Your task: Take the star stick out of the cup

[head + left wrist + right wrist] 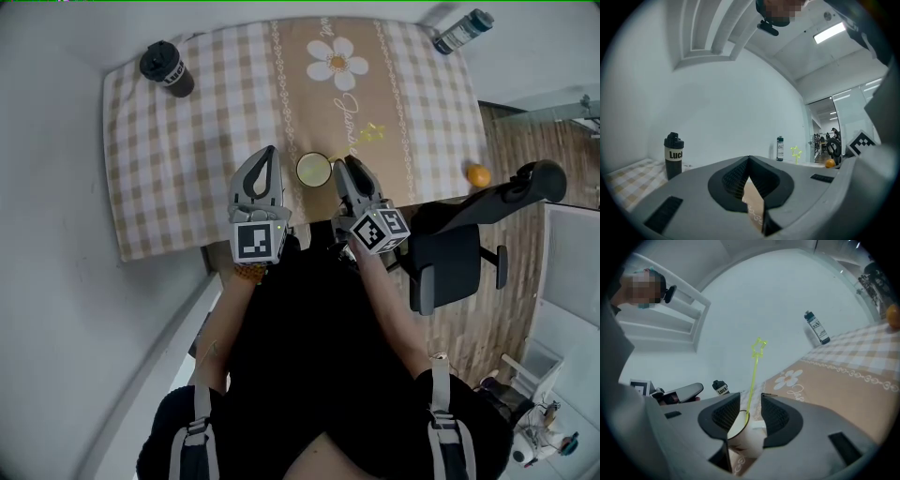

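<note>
A white cup (pixel 313 170) stands on the checked tablecloth (pixel 187 141) near the table's front edge. The thin yellow-green star stick (pixel 373 132) leans out of the cup to the right. In the right gripper view the stick (pixel 753 376) rises from the cup (pixel 740 432) up through the gap between the jaws, which stand apart without pressing on it. My right gripper (pixel 345 165) is open, just right of the cup. My left gripper (pixel 268 152) is shut and empty, just left of the cup, its tips meeting in its own view (pixel 749 159).
A black bottle (pixel 167 67) stands at the table's back left, and a teal-capped bottle (pixel 462 31) lies at the back right. An orange (pixel 478 174) sits on the right edge. A black office chair (pixel 469 244) stands to the right of the person.
</note>
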The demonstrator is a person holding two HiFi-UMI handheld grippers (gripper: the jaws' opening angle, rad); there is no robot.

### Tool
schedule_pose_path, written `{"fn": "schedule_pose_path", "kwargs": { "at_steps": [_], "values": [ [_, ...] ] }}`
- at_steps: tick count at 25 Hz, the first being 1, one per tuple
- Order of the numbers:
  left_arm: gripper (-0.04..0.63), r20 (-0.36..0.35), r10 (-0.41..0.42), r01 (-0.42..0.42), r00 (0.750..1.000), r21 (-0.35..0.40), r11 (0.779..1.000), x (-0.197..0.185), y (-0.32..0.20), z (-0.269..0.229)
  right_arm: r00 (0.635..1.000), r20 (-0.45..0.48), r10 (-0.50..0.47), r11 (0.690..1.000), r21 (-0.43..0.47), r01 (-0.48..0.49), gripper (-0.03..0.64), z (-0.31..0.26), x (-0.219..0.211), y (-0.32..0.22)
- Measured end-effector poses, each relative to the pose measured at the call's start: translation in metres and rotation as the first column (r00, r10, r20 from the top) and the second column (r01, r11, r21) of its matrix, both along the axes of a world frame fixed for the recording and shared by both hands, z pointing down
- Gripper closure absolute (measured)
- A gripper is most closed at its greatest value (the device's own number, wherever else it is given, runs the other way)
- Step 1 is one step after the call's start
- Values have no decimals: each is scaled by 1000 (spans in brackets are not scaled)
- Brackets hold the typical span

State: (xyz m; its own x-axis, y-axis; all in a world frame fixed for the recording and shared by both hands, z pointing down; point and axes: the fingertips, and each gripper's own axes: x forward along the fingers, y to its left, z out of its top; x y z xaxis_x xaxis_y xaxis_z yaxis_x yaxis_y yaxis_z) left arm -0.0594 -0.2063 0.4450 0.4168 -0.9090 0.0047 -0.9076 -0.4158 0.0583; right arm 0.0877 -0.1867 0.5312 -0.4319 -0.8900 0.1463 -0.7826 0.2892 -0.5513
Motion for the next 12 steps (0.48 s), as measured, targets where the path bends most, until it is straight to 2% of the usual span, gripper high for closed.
{"fn": "schedule_pose_path", "kwargs": {
  "at_steps": [4, 12],
  "values": [
    [594, 9, -2, 2, 1000, -14, 1000, -1, 0, 5, 999, 44, -30, 999, -27, 31, 430, 5, -4, -3],
    [594, 30, -17, 17, 999, 12, 1000, -2, -2, -3, 992, 112, -65, 996, -50, 71, 430, 7, -13, -10]
  ]
}}
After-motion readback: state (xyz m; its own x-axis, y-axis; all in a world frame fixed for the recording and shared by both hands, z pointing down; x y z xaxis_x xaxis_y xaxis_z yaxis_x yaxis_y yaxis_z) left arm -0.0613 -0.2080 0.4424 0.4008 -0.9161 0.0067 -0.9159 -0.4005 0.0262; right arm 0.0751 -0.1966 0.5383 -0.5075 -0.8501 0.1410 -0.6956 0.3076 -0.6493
